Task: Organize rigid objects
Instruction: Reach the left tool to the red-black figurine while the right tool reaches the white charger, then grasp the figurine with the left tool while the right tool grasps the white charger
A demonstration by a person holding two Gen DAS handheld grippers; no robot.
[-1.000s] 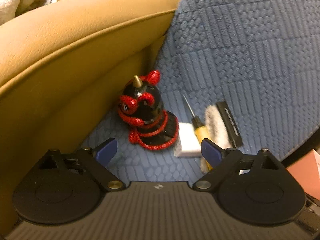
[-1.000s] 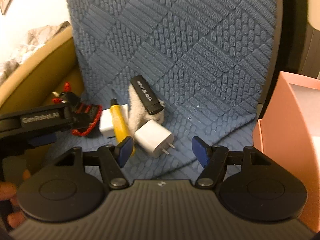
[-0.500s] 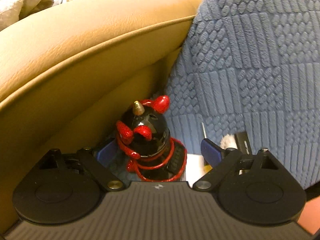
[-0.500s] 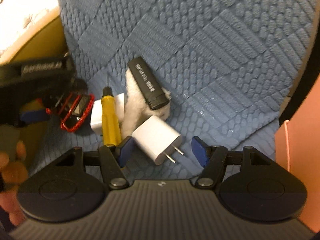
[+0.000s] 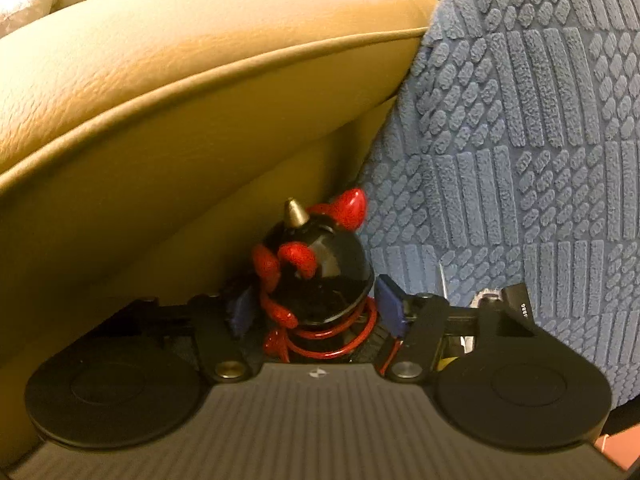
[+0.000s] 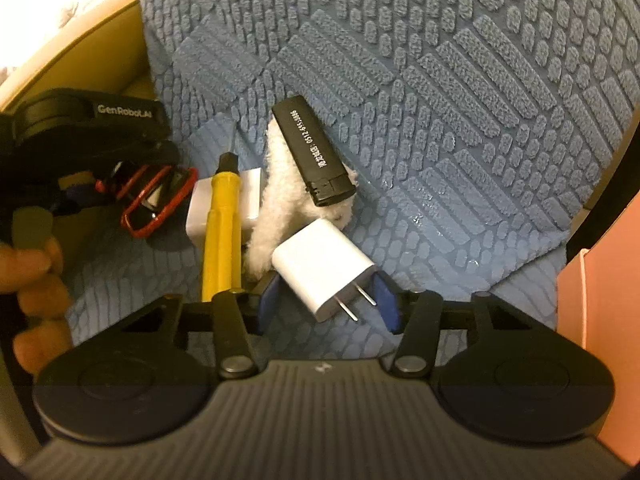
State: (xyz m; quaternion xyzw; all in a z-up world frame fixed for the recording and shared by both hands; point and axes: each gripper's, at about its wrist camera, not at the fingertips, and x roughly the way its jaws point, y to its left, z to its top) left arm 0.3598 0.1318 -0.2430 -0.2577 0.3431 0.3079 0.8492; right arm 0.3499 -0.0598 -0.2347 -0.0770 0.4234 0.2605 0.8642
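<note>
A black toy figure with red horns and red trim (image 5: 320, 264) stands where the blue cover meets the tan cushion. My left gripper (image 5: 314, 308) straddles it. Its jaws are closing and the blue pads sit close beside the figure's sides. In the right wrist view the figure's red-rimmed base (image 6: 156, 204) shows under that gripper. A white plug charger (image 6: 320, 268) lies on the cover with its prongs towards the camera. My right gripper (image 6: 326, 304) has it between its closing jaws, and a small gap shows at the left pad.
A yellow screwdriver (image 6: 224, 232), a white block (image 6: 250, 196), and a black stick (image 6: 312, 156) on a white fluffy piece (image 6: 276, 200) lie between the two grippers. The tan leather cushion (image 5: 200, 80) walls the left side. A pink box (image 6: 600, 280) stands at the right. A hand (image 6: 36, 240) holds the left gripper.
The left gripper moved forward over the toy figure and its jaws narrowed around it. The right gripper came down over the white charger and its jaws narrowed too.
</note>
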